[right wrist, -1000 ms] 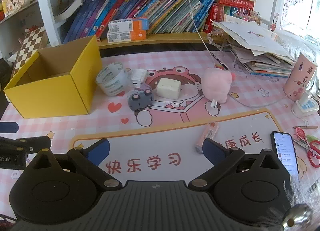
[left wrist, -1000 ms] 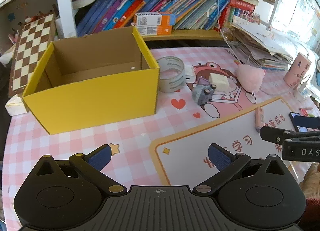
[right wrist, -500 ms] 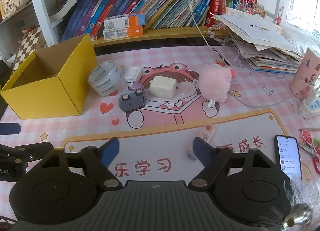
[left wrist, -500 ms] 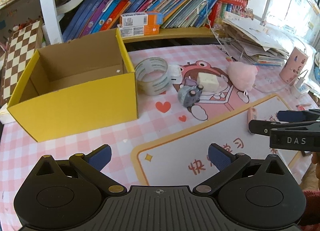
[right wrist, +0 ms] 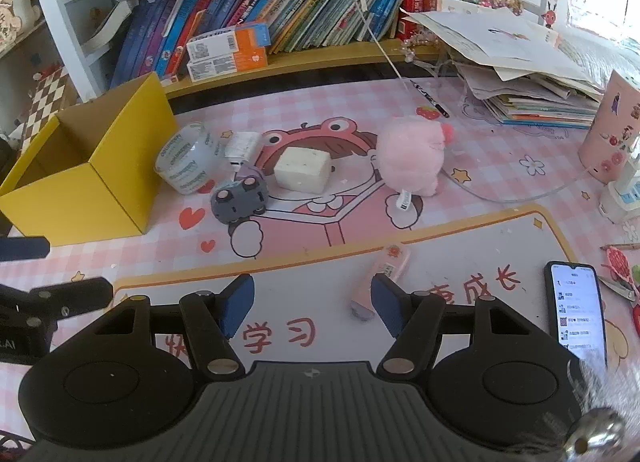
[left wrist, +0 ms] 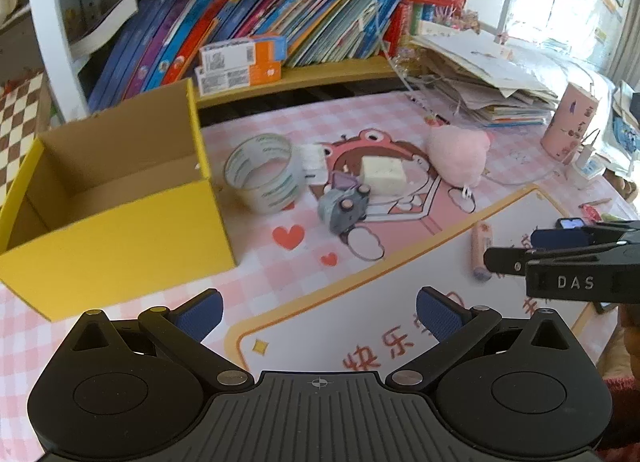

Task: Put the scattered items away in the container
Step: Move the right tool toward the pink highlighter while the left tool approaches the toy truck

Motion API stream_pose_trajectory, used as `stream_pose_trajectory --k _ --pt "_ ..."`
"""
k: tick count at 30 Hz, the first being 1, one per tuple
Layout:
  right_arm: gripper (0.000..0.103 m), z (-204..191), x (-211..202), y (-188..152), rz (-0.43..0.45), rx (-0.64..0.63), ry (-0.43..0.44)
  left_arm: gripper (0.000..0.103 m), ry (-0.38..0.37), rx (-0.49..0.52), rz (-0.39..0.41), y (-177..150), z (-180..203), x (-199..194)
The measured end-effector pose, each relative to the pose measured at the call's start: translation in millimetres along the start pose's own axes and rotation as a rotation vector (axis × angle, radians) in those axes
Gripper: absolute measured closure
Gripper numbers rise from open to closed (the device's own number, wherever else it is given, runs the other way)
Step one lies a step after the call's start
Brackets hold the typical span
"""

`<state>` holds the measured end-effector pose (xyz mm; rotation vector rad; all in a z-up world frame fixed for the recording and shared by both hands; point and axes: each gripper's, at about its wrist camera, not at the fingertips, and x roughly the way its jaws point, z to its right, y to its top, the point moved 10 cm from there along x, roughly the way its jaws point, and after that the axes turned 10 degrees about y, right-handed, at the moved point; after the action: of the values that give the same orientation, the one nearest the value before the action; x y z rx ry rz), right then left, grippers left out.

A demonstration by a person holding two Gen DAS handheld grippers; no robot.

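Note:
An open yellow cardboard box stands at the left of the pink mat with nothing showing inside it. Beside it lie a clear tape roll, a white charger, a grey toy car, a white block, a pink plush and a pink tube. My left gripper is open and empty, low over the mat. My right gripper is open and empty, its right fingertip beside the pink tube.
A bookshelf with leaning books runs along the back. A stack of papers and a pink cup sit at the right. A phone and a white power strip lie at the right edge. A chessboard leans at the left.
The left gripper has swung right, so the box has slid left in its view. The right gripper has moved forward toward the pink tube and its jaws have narrowed.

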<state>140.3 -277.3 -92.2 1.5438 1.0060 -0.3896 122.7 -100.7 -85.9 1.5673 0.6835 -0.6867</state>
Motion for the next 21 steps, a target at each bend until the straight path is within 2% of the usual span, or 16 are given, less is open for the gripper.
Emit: stream_pose_trajectory --k 6,15,21 --pt "0.039 4.8 0.7 1.8 0.0 -0.006 0.008 0.0 0.01 -0.004 0.061 7.4 3.0 -4.4" --pt "0.039 4.2 5.2 6.1 -0.002 -0.023 0.035 0.0 -0.009 -0.003 0.083 10.8 9.1 -6.6" --pt "0.039 3.9 7.9 7.8 -0.007 -0.029 0.045 0.0 -0.021 0.035 0.071 9.9 18.4 -7.2"
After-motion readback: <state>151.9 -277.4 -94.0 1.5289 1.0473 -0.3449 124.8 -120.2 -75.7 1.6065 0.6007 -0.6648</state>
